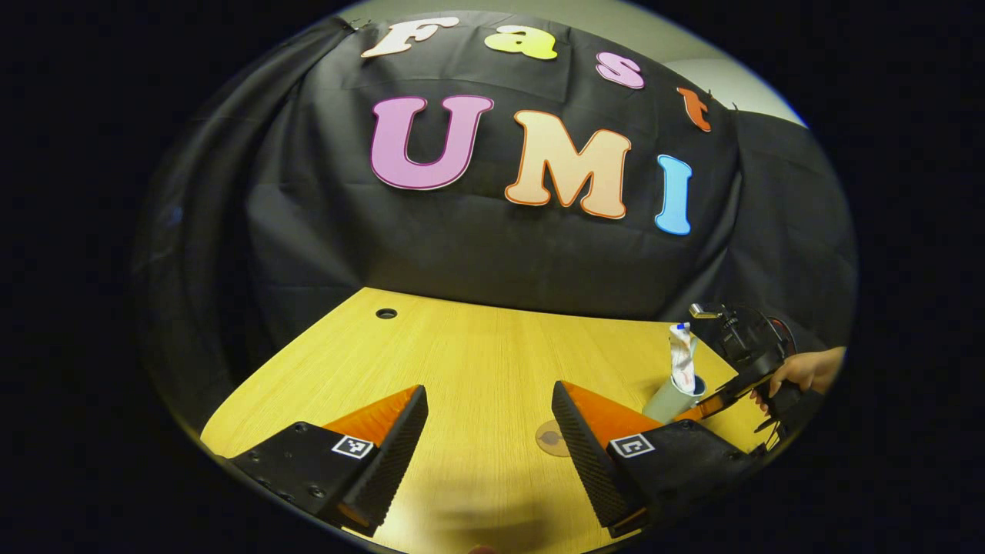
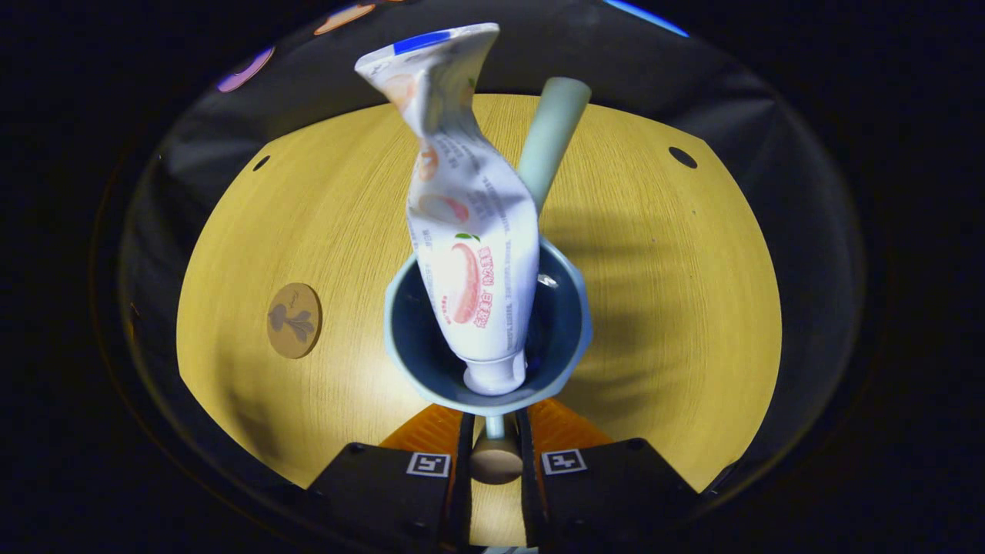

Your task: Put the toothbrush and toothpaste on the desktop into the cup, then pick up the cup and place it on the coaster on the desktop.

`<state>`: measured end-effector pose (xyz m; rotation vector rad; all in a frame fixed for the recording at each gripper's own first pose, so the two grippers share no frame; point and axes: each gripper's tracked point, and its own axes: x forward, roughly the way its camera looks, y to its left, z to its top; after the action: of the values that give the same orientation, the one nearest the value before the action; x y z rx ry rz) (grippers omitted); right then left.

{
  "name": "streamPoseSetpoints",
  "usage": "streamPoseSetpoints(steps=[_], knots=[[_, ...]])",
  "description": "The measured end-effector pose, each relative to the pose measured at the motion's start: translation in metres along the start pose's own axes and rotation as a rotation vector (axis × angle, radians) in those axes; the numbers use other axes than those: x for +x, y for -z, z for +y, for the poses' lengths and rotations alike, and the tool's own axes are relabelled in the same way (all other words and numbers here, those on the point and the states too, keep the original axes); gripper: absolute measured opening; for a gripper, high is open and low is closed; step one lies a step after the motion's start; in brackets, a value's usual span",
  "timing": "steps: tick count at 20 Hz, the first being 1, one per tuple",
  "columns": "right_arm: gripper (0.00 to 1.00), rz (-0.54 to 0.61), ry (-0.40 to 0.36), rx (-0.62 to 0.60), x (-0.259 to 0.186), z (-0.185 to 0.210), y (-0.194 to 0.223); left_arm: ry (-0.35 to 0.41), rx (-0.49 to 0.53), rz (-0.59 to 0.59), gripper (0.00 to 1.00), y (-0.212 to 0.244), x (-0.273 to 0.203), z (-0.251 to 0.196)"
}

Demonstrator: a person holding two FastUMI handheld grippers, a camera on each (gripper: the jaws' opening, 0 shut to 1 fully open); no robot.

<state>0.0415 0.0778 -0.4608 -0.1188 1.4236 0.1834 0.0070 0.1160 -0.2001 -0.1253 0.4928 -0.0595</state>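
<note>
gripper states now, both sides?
Left gripper: open, holding nothing, above the desktop.
Right gripper: closed on the handle of the cup, which holds the toothpaste and toothbrush.

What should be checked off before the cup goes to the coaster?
1. Toothpaste in cup: ok, standing cap down.
2. Toothbrush in cup: ok, its handle leans out behind the tube.
3. Right gripper grasp: ok, jaws narrowed on a part at the cup's near side.
4. Coaster free: ok, nothing lies on it.
5. Cup lifted off the desktop: cannot tell.
6. Left gripper clear of the coaster: cannot tell; jaws open, the coaster lies close by one finger.
</note>
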Motion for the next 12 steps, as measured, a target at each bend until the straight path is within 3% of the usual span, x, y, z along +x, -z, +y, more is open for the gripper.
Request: streamPoseSetpoints(steps=[12], knots=[[0.29, -0.025, -0.069, -0.151, -0.016, 0.008, -0.011, -0.031, -0.037, -0.005, 0.95, -0.004, -0.003, 0.029]])
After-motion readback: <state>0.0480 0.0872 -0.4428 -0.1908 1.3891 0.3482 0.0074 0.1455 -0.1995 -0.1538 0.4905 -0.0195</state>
